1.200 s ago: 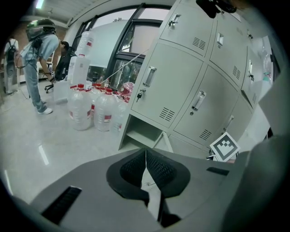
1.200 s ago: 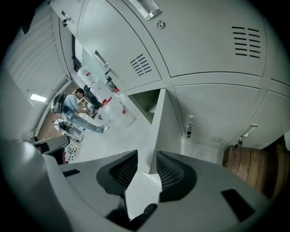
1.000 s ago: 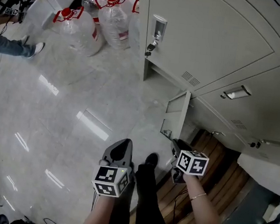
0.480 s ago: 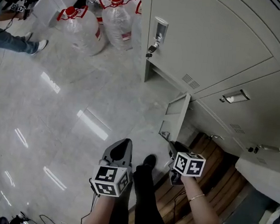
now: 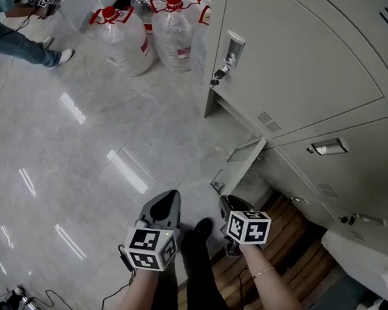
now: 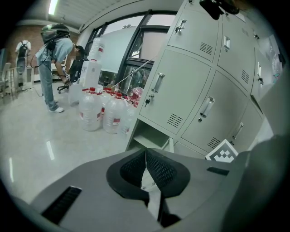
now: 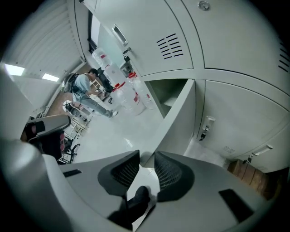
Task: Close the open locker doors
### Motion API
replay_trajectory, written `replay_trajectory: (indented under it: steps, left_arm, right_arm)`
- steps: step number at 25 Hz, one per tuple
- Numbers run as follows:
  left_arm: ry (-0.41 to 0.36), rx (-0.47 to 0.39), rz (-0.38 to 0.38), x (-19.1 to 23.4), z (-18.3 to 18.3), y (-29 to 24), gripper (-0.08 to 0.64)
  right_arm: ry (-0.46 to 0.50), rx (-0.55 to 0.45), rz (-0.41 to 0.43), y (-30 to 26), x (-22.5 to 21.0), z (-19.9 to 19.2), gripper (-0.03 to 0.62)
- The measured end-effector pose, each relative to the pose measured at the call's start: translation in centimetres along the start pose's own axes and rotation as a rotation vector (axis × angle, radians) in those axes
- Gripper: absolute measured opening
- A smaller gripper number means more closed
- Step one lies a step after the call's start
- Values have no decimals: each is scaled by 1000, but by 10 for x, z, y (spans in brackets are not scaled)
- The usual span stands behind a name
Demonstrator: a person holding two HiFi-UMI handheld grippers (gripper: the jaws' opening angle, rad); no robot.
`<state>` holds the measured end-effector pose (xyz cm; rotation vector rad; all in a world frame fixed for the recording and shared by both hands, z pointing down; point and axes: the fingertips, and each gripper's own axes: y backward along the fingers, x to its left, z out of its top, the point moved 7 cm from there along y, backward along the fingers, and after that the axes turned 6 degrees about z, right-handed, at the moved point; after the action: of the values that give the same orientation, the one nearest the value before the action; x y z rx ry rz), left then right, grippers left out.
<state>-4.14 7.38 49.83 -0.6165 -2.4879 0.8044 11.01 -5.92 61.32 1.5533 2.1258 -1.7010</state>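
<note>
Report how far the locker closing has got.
Done: the upper locker doors look shut. In hand: the right gripper, jaws apart though just closing a little, sits at the bottom locker's open door, with the door's edge at the jaw tips, not gripped. Remaining: swinging that door shut.

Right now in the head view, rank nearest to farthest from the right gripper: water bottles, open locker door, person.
From the right gripper, jaws just closing slightly, nothing between them:
1. Open locker door, directly ahead.
2. Water bottles, upper left on floor.
3. Person, far top-left corner.
</note>
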Motion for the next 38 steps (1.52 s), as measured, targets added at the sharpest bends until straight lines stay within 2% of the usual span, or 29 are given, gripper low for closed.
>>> replay_trajectory:
  steps: [8,25,33,38]
  left_arm:
    - [12,-5,16,26,17,-10,21]
    - [-16,44,-54,84,74,-58,21]
    - [-30,61,-57,122,105,-84,21]
    - [-25,72,-67,143,126,-102,21]
  right_arm:
    - [12,0,5,-29,25,22,106]
    - [-53,-52,-30,-90,63,86,110]
    - [-18,-77,-92,-129,74,138,81]
    - [-73,-120,-138,-149,68,170,60]
